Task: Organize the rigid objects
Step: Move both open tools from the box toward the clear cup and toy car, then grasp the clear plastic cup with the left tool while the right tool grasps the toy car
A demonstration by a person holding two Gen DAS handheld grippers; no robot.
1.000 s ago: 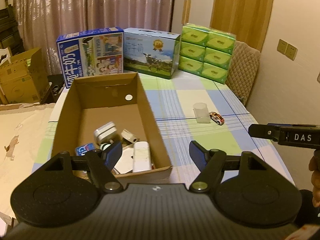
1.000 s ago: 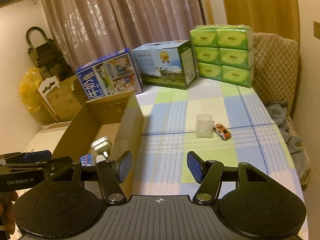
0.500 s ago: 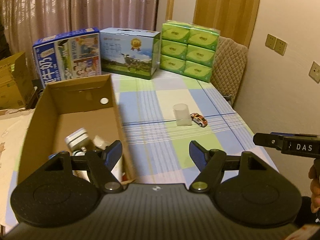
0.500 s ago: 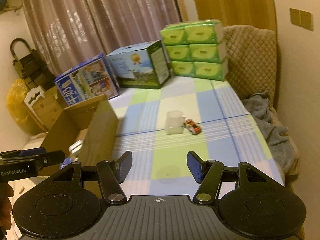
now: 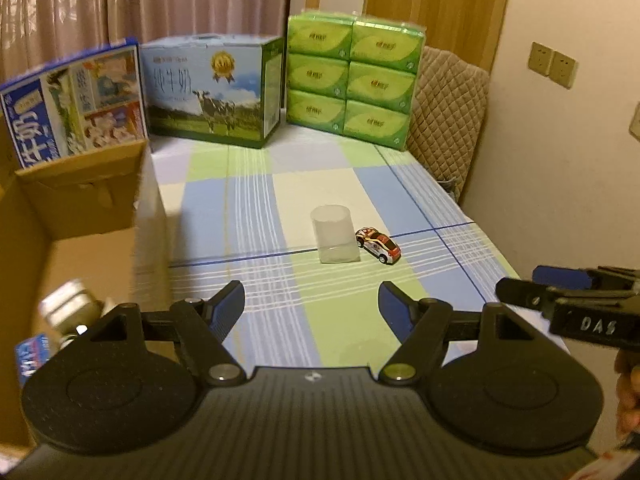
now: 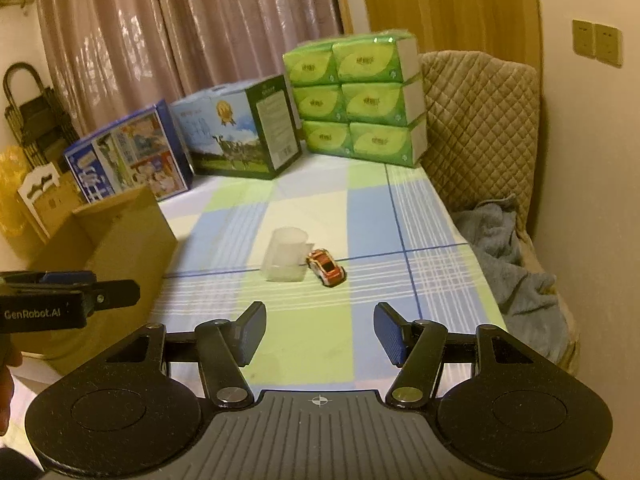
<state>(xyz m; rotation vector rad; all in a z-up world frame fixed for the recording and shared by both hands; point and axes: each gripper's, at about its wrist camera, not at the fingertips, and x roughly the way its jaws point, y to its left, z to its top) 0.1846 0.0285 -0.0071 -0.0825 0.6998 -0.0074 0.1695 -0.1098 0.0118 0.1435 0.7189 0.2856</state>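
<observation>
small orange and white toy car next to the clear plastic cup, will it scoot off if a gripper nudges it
Probably yes. The small orange and white toy car sits on its wheels on the smooth checked tablecloth, so a push along its length would likely roll it. It looks hard and light, so open jaws should close across its sides. The clear plastic cup beside it looks light and may tip.

The cardboard box ran off the left edge, its contents motion-blurred beyond naming (one pale, one blue), and the right gripper was cut off at the frame's edge.
</observation>
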